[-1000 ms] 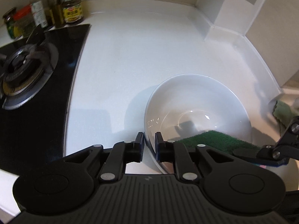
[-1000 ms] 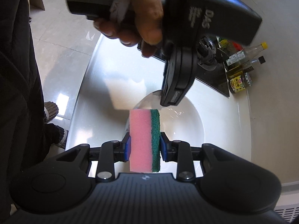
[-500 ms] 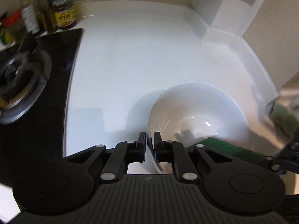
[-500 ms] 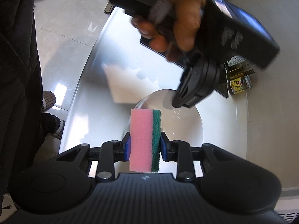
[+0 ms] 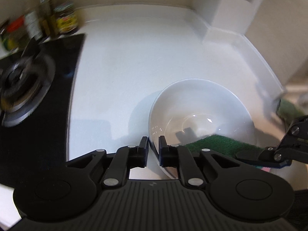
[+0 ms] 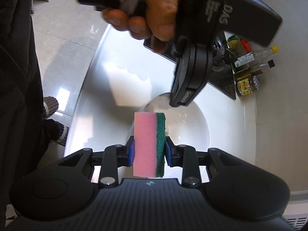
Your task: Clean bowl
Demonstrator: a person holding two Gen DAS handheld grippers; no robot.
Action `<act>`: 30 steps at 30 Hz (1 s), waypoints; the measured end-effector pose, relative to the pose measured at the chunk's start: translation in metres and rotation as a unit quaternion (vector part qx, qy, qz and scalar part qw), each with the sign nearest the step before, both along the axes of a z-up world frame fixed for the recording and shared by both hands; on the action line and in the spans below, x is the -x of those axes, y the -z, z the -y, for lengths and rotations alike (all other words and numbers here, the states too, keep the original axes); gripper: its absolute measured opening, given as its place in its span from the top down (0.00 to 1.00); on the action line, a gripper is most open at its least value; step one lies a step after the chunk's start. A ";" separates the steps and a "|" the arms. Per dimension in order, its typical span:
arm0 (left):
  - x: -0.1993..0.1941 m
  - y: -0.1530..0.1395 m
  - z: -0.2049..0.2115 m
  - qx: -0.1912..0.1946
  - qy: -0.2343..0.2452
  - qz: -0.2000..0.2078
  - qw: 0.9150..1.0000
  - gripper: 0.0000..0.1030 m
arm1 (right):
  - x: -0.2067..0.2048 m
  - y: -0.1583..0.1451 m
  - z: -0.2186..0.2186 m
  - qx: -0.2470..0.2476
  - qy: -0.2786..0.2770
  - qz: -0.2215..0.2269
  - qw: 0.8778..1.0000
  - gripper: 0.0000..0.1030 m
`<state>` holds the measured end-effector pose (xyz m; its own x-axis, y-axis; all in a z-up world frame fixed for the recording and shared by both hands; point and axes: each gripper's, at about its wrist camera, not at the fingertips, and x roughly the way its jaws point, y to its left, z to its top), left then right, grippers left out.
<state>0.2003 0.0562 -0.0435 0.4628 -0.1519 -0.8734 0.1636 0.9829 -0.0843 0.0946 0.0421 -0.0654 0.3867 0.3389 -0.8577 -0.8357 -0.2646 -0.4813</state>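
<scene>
Left gripper (image 5: 153,147) pinches only the bowl (image 5: 200,104) rim at its 7 o'clock; the right gripper (image 6: 149,150), clamping the sponge (image 6: 149,144), could tip it by scrubbing hard.

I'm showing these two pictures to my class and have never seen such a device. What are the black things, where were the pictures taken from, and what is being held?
A person holds a two-finger gripper in each hand, and each gripper carries its own camera. The left gripper pinches the rim of a white bowl on the white counter. The right gripper squeezes a pink and green sponge over the bowl. In the right camera's picture, the person's hand is seen holding the left gripper. A stove and jars stand nearby.
</scene>
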 end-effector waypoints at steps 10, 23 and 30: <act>-0.004 -0.007 -0.013 0.021 -0.021 -0.003 1.000 0.90 | -0.004 0.001 0.000 0.021 -0.015 0.012 1.000 0.74; -0.005 -0.003 0.001 -0.016 0.017 0.007 1.000 0.90 | -0.002 0.001 -0.004 0.014 -0.011 0.005 1.000 0.74; -0.039 -0.002 0.005 -0.010 0.026 -0.001 1.000 0.92 | 0.005 0.003 -0.001 0.035 -0.018 0.032 0.999 0.74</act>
